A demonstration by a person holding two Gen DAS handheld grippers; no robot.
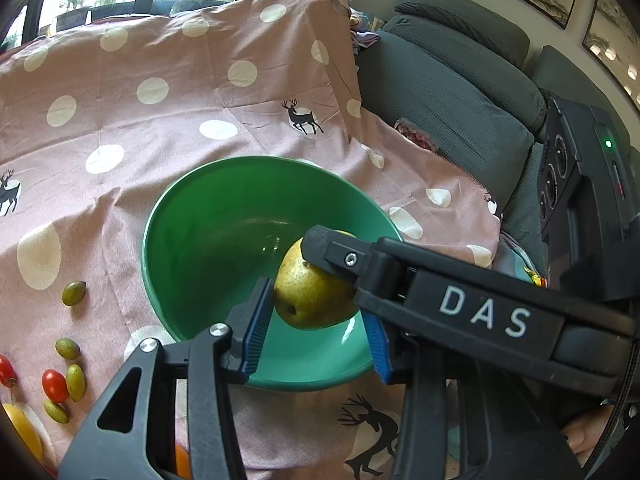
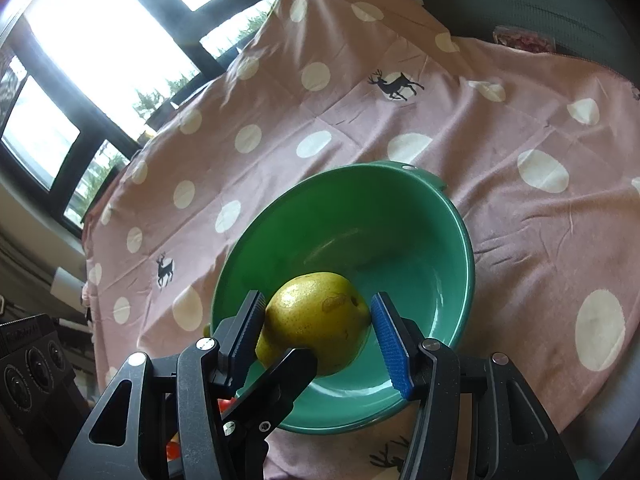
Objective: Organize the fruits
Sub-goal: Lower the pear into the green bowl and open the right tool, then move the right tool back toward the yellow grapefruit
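A yellow-green pear (image 1: pixel 312 292) hangs over the near side of a green bowl (image 1: pixel 200 220) that stands on a pink spotted cloth. My left gripper (image 1: pixel 316 304) has its blue pads against the pear's two sides. From the right, one finger (image 1: pixel 332 252) of my right gripper lies over the top of the pear; its other finger is hidden. In the right wrist view the pear (image 2: pixel 312 312) sits between the pads of my right gripper (image 2: pixel 318 308), above the bowl (image 2: pixel 360 220). A black finger (image 2: pixel 288 368) of the left gripper reaches in under the pear there.
Several small green fruits (image 1: pixel 74 293) and two cherry tomatoes (image 1: pixel 54 385) lie on the cloth (image 1: pixel 160 92) left of the bowl. A yellow fruit (image 1: pixel 20 428) shows at the lower left edge. A grey sofa (image 1: pixel 460 112) stands to the right, windows behind.
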